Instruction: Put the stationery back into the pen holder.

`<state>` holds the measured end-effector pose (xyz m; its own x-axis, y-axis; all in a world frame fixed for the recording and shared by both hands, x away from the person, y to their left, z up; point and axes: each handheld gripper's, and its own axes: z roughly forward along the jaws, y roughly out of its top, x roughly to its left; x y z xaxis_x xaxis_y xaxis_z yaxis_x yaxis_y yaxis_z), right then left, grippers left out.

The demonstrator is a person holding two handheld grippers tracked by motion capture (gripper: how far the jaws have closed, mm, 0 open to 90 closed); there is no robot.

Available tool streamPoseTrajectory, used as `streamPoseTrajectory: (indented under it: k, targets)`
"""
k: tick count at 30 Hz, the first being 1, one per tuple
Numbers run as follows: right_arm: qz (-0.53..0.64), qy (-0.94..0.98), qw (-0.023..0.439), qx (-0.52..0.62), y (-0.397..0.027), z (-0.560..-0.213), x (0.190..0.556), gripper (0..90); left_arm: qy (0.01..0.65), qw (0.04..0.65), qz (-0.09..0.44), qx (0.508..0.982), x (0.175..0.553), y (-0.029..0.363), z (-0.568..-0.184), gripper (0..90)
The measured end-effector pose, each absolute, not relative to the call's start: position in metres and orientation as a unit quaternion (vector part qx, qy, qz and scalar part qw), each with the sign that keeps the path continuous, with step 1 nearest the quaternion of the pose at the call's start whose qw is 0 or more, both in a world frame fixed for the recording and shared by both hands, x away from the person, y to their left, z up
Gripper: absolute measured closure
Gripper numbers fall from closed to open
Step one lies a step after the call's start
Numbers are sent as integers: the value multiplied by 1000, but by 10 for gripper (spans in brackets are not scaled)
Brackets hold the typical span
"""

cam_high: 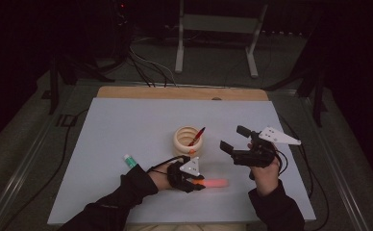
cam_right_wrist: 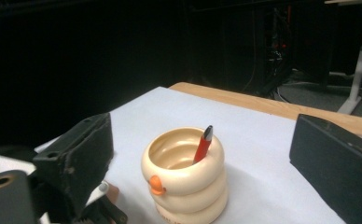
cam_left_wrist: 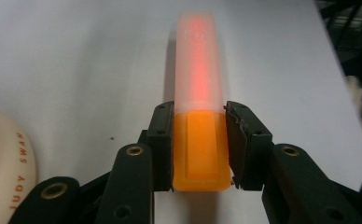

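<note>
An orange marker [cam_high: 216,183] with a translucent cap lies flat on the white table near the front edge. My left gripper [cam_high: 194,181] is shut on its orange barrel [cam_left_wrist: 201,149], one pad on each side, and the cap [cam_left_wrist: 198,56] points away from me. My right gripper [cam_high: 234,138] hovers open to the right of a cream ringed pen holder [cam_high: 188,139], with nothing between its pads. Seen from the right gripper view, the holder [cam_right_wrist: 184,186] stands just ahead of the right gripper [cam_right_wrist: 207,144]. A red pen [cam_right_wrist: 202,147] leans inside the holder.
A small white tube with a green cap [cam_high: 129,160] lies beside my left forearm. The white sheet [cam_high: 127,120] covers a table with a wooden strip [cam_high: 182,93] at the back. Cables and a white stand [cam_high: 213,29] are on the floor beyond.
</note>
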<state>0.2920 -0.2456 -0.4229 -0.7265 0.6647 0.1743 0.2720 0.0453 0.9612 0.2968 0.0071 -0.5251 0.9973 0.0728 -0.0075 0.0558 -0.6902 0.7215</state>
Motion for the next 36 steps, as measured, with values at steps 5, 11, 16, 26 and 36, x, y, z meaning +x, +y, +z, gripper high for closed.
streamPoseTrajectory:
  k: [5, 11, 16, 26, 36]
  targets:
    - [616, 701, 184, 309, -242, -423, 289, 46, 46, 392, 10, 919, 294, 19, -508, 659]
    - [618, 706, 194, 286, -239, -420, 286, 46, 53, 390, 12, 919, 291, 30, -497, 659]
    - [616, 714, 185, 278, -235, -416, 283, 26, 53, 384, 12, 922, 291, 39, -490, 659]
    - [589, 756, 183, 220, -218, -414, 275, 33, 58, 375, 15, 925, 287, 54, -478, 658]
    - [535, 798, 231, 152, -196, -413, 259, 39, 49, 369, 13, 928, 283, 61, -465, 658]
